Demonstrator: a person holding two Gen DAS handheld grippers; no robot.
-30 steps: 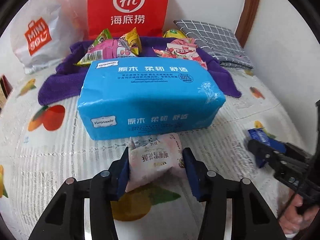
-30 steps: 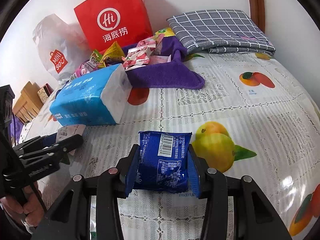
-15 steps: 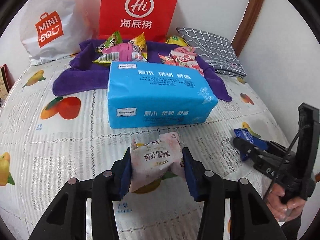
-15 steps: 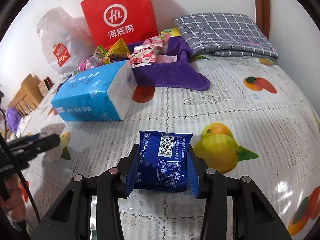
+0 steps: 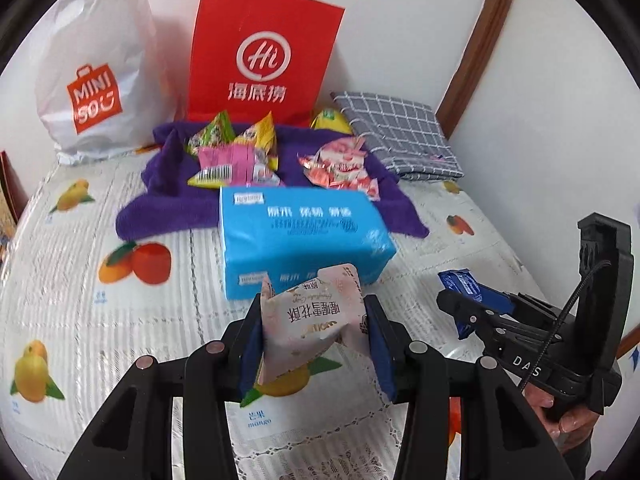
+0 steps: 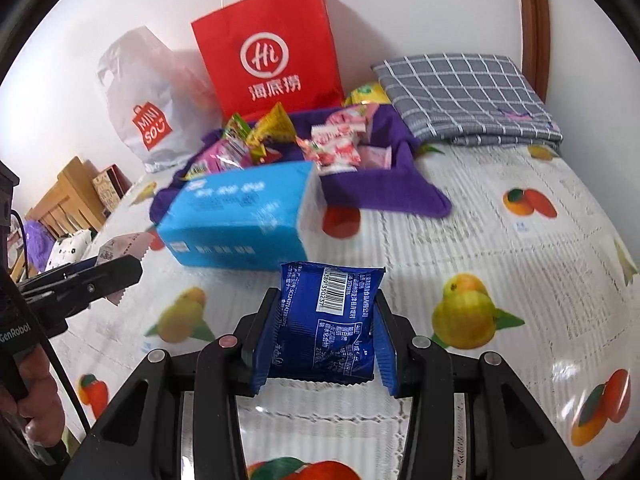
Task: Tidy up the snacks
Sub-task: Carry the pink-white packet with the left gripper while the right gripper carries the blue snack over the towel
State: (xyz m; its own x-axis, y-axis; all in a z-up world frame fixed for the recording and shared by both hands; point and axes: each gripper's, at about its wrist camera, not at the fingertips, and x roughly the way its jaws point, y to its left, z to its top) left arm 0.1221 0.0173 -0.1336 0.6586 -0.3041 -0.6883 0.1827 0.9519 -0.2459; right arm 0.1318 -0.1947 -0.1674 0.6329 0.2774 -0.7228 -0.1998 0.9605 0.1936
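Two packets were held at this moment — one in each pair of tongs. The left tongs [image 5: 314, 340] were clamped on a pale pink snack packet [image 5: 312, 320], which was lifted off the fruit-print cloth [image 5: 80, 304] of the bed, just in front of the blue tissue pack [image 5: 300, 232]. The right tongs [image 6: 320, 344] were closed on a dark blue snack packet [image 6: 328, 320], its barcode turned upward, also raised above the cloth on the near side of the tissue pack [image 6: 240, 216].

Behind the tissue pack a purple towel [image 5: 168, 200] was spread toward the far edge of the bed, and on it two heaps of snacks were seen — green, yellow and pink packets [image 5: 236, 152] on its left part, red-and-white packets [image 5: 340, 164] on its right. A red paper bag [image 5: 260, 52] and a white Miniso bag [image 5: 92, 68] were stood against the wall at the far edge, and a folded grey checked cloth [image 5: 396, 136] lay at the far right corner.
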